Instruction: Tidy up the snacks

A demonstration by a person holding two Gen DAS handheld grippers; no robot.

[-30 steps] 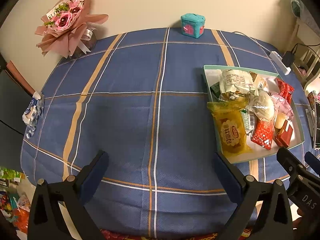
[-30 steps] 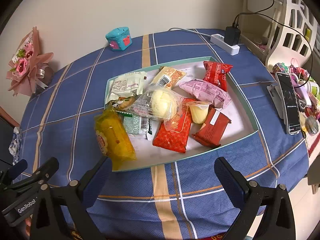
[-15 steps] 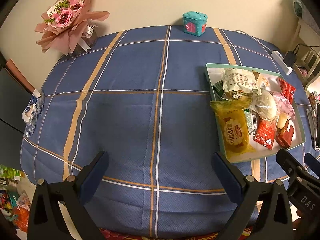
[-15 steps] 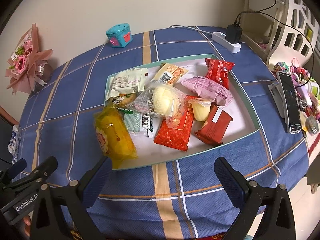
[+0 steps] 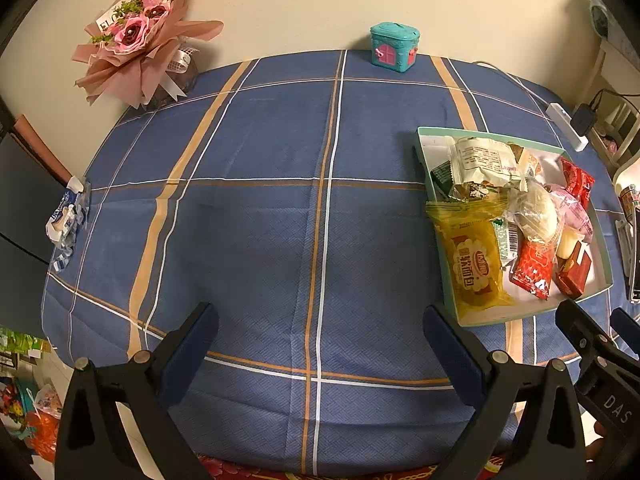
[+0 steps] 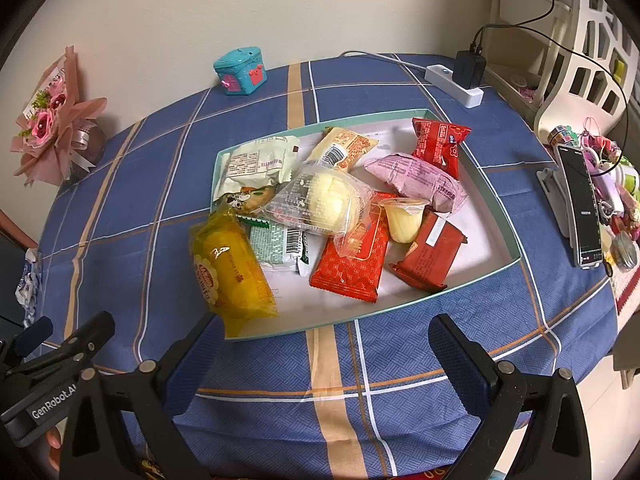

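A shallow teal-rimmed tray (image 6: 496,200) (image 5: 422,148) on the blue plaid tablecloth holds several wrapped snacks. A yellow cake packet (image 6: 230,268) (image 5: 474,268) hangs over its near-left rim. Also inside are a clear-wrapped bun (image 6: 320,202), red packets (image 6: 352,264), a pink packet (image 6: 420,180) and a jelly cup (image 6: 404,218). My right gripper (image 6: 324,344) stands open above the table's near edge, just short of the tray. My left gripper (image 5: 320,332) is open over bare cloth, left of the tray. Both hold nothing.
A pink bouquet (image 5: 140,40) and a teal toy house (image 5: 394,46) stand at the back by the wall. A power strip with a charger (image 6: 456,80), a phone on a stand (image 6: 580,204) and clutter line the right edge. A crumpled wrapper (image 5: 66,216) lies at the left edge.
Both views have shifted slightly: the tray sits a little farther right in the left wrist view and slightly lower in the right wrist view. Both grippers stay open, and no snack has moved.
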